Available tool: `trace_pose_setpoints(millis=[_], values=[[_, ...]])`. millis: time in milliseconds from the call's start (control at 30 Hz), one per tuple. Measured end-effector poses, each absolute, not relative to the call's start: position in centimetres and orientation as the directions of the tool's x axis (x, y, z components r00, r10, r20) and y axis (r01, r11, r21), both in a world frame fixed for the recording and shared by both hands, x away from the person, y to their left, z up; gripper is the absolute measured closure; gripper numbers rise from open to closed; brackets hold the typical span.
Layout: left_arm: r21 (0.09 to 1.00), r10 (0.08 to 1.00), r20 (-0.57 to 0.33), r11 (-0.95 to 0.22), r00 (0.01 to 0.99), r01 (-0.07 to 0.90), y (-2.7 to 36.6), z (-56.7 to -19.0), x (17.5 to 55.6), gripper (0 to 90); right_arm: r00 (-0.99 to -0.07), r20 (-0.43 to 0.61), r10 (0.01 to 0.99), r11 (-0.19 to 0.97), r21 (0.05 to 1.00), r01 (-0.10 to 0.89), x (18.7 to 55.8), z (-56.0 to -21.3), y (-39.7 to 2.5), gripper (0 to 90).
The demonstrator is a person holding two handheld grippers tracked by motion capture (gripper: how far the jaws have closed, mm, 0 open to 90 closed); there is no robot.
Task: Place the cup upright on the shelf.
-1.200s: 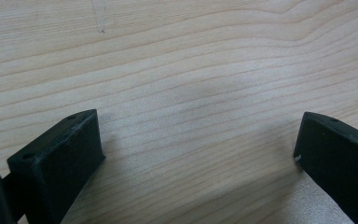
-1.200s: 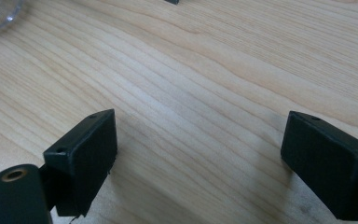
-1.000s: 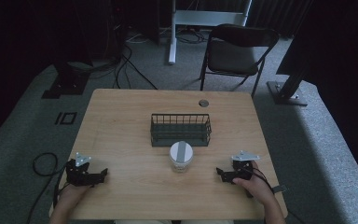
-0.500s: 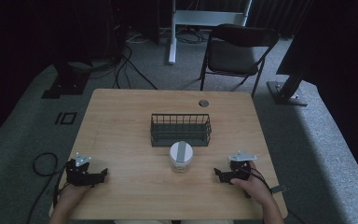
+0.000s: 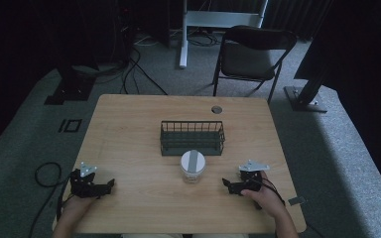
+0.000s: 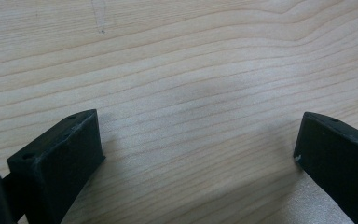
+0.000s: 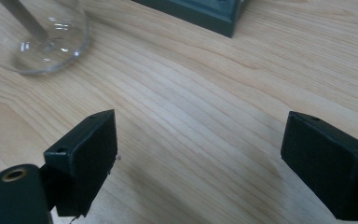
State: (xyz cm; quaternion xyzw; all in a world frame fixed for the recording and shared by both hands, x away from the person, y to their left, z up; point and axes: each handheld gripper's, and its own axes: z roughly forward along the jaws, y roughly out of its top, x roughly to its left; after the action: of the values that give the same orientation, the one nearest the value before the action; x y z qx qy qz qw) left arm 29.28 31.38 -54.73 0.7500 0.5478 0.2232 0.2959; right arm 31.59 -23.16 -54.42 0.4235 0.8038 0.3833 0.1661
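Right tongs (image 5: 229, 184): shifted slightly toward the jar since earlier, jaws spread wide, nothing held.
Left tongs (image 5: 110, 184): unmoved near the bench's front left corner, wide open, empty.
Jar (image 5: 193, 166): unmoved, mid-bench, just before the basket (image 5: 192, 137).

Left gripper (image 5: 110, 184) low at the near left, jaws spread wide, right gripper (image 5: 226, 184) low at the near right, jaws wide too, both hands holding level
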Motion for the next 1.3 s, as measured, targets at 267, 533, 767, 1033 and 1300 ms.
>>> trace_pose_setpoints(millis=[267,533,767,1033,1300], values=[[0.688,0.954,0.011,-0.225,0.300,0.690,31.4,-54.7,29.3,1.2,-0.618,0.066,0.784,0.363,0.759,0.541,31.4,-54.4,-22.4,10.4],[0.688,0.954,0.012,-0.226,0.301,0.690,31.4,-54.7,29.3,1.2,-0.639,0.062,0.767,0.373,0.767,0.522,31.2,-54.2,-21.6,10.4],[0.688,0.954,0.011,-0.225,0.301,0.690,31.4,-54.7,29.3,1.2,-0.676,0.058,0.735,0.401,0.767,0.501,30.9,-54.2,-20.1,10.5],[0.687,0.954,0.012,-0.226,0.301,0.691,31.4,-54.7,29.3,1.2,-0.702,0.057,0.710,0.419,0.767,0.486,30.9,-54.1,-18.9,10.5],[0.688,0.954,0.010,-0.225,0.300,0.690,31.4,-54.7,29.3,1.2,-0.729,0.060,0.682,0.430,0.774,0.466,30.8,-53.8,-17.7,10.5]])
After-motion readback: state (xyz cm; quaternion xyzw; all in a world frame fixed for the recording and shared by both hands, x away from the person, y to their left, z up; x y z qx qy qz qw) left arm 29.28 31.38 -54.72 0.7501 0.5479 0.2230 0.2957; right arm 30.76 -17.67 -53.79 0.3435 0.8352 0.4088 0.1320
